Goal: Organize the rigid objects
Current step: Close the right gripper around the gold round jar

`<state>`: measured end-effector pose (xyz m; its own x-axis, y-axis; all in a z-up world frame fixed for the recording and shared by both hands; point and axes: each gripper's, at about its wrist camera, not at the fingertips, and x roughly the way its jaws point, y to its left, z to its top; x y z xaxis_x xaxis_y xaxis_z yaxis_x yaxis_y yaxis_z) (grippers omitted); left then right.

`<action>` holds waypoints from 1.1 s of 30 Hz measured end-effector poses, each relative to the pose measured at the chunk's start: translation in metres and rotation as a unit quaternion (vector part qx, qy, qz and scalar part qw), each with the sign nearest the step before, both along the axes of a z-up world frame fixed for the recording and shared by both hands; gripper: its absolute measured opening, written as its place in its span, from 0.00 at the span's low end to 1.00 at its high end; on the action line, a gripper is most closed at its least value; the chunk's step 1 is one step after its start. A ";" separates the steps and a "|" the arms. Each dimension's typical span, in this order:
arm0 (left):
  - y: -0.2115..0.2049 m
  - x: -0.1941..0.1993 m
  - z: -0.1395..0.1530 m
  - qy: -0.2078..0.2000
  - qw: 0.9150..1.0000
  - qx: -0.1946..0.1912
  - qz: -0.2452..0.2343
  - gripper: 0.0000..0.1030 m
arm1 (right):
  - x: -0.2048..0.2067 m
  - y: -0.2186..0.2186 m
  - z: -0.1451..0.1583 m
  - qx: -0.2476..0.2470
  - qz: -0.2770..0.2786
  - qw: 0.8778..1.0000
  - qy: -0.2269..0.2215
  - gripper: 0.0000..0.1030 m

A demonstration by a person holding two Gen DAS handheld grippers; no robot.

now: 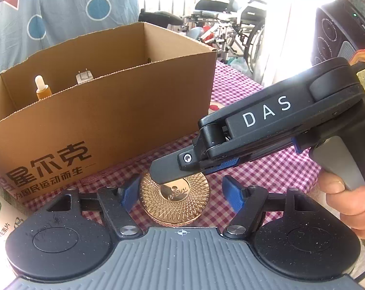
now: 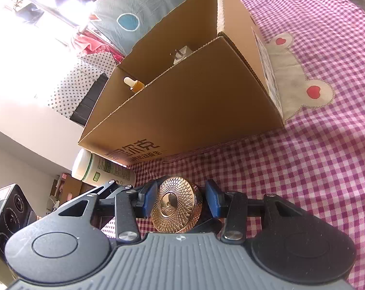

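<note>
A round gold compact [image 1: 175, 200] with an engraved lid lies on the pink checked cloth [image 1: 267, 169], in front of a cardboard box [image 1: 110, 111]. My left gripper [image 1: 181, 192] straddles it. One blue pad touches the compact's left rim, while the other pad [image 1: 233, 193] stands a little off the right rim. My right gripper [image 1: 158, 172], held by a hand [image 1: 346, 200], reaches in from the right with a finger across the compact's far part. In the right wrist view the compact [image 2: 176, 207] sits tilted, with my right gripper [image 2: 181, 200] shut on it.
The box [image 2: 182, 96] is open-topped. Inside it stand an amber dropper bottle [image 1: 41, 88] and a white plug [image 1: 84, 78]. A white supplement bottle [image 2: 102, 169] lies at the box's left corner. Wheelchairs [image 1: 230, 24] stand beyond the bed.
</note>
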<state>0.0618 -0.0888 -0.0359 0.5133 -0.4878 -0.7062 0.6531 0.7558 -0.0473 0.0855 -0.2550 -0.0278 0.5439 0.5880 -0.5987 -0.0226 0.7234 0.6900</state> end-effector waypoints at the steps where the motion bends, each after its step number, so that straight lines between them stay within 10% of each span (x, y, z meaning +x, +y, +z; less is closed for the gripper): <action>1: -0.002 -0.003 0.000 0.002 1.000 -0.003 -0.006 0.70 | -0.006 -0.001 0.001 -0.001 -0.008 1.000 0.001 0.46; 33: -0.007 -0.032 -0.003 -0.013 0.999 0.029 -0.016 0.63 | -0.056 -0.010 -0.016 0.013 -0.057 0.998 0.025 0.48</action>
